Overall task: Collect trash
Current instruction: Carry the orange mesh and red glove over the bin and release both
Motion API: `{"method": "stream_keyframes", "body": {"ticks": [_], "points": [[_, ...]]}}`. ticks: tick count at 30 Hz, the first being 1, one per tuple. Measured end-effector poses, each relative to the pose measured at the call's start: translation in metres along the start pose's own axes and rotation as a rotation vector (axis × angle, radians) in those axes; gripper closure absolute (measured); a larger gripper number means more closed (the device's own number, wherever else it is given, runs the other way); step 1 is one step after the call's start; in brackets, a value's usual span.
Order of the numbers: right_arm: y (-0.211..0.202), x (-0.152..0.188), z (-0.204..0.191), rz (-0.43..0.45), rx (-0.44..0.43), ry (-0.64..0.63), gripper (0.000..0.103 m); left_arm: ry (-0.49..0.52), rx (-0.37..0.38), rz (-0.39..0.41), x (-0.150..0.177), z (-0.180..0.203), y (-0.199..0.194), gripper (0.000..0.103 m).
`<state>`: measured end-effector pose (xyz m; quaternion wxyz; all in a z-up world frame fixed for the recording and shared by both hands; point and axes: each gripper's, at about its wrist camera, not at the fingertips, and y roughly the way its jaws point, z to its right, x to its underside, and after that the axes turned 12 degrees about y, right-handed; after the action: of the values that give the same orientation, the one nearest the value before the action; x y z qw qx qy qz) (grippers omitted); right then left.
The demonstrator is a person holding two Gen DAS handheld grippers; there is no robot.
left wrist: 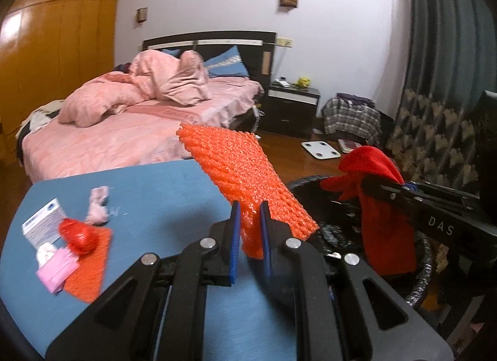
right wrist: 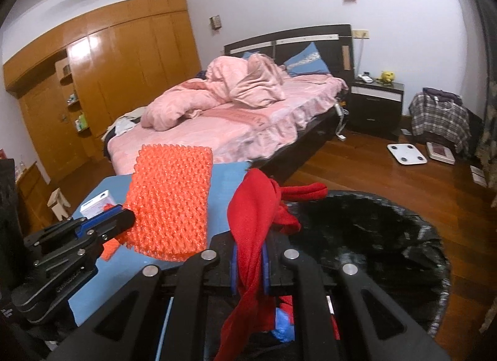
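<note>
My left gripper (left wrist: 250, 208) is shut on the lower end of an orange foam net (left wrist: 239, 174), which stands up over the edge of the blue table (left wrist: 139, 193). My right gripper (right wrist: 250, 252) is shut on a red cloth (right wrist: 254, 212) that hangs down on both sides of its blue pads. A round black bin lined with a black bag (right wrist: 372, 236) sits just right of the table, under the right gripper (left wrist: 366, 182). In the right wrist view the left gripper (right wrist: 129, 216) holds the orange foam net (right wrist: 170, 199) at the left.
On the table lie a white box (left wrist: 43, 224), a red net ball (left wrist: 79, 235), a pink packet (left wrist: 57, 271), a flat orange net (left wrist: 90, 264) and a pink crumpled tissue (left wrist: 98, 205). Beyond are a pink bed (right wrist: 236, 118), a nightstand (right wrist: 376, 106), a white scale (right wrist: 407, 154) on the wooden floor, and a wardrobe (right wrist: 124, 75).
</note>
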<state>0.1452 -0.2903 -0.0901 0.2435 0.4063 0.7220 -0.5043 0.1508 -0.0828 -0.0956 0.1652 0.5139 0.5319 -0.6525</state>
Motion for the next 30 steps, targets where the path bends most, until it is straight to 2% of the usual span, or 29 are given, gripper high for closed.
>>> {"method": "stream_keyframes", "body": {"ticks": [11,19,22,24,25,28,29,30], "points": [[-0.001,0.001,0.047,-0.010,0.078,0.034,0.091,0.049,0.110,-0.046,-0.006,0.047,0.042,0.091],[0.003,0.005,0.072,-0.029,0.114,0.055,0.091,0.073,0.137,-0.069,-0.007,0.063,0.064,0.091],[0.007,0.005,0.080,-0.038,0.129,0.057,0.091,0.082,0.144,-0.074,-0.009,0.069,0.069,0.086],[0.009,0.007,0.085,-0.052,0.143,0.058,0.086,0.085,0.147,-0.077,-0.008,0.071,0.071,0.085],[0.009,0.007,0.086,-0.058,0.147,0.057,0.079,0.084,0.149,-0.078,-0.008,0.071,0.071,0.082],[0.011,0.010,0.093,-0.071,0.166,0.059,0.064,0.084,0.146,-0.083,-0.008,0.073,0.073,0.066],[0.011,0.011,0.095,-0.073,0.175,0.061,0.057,0.081,0.145,-0.084,-0.007,0.072,0.074,0.065],[0.011,0.012,0.096,-0.074,0.180,0.063,0.054,0.077,0.143,-0.088,-0.006,0.071,0.073,0.065]]}}
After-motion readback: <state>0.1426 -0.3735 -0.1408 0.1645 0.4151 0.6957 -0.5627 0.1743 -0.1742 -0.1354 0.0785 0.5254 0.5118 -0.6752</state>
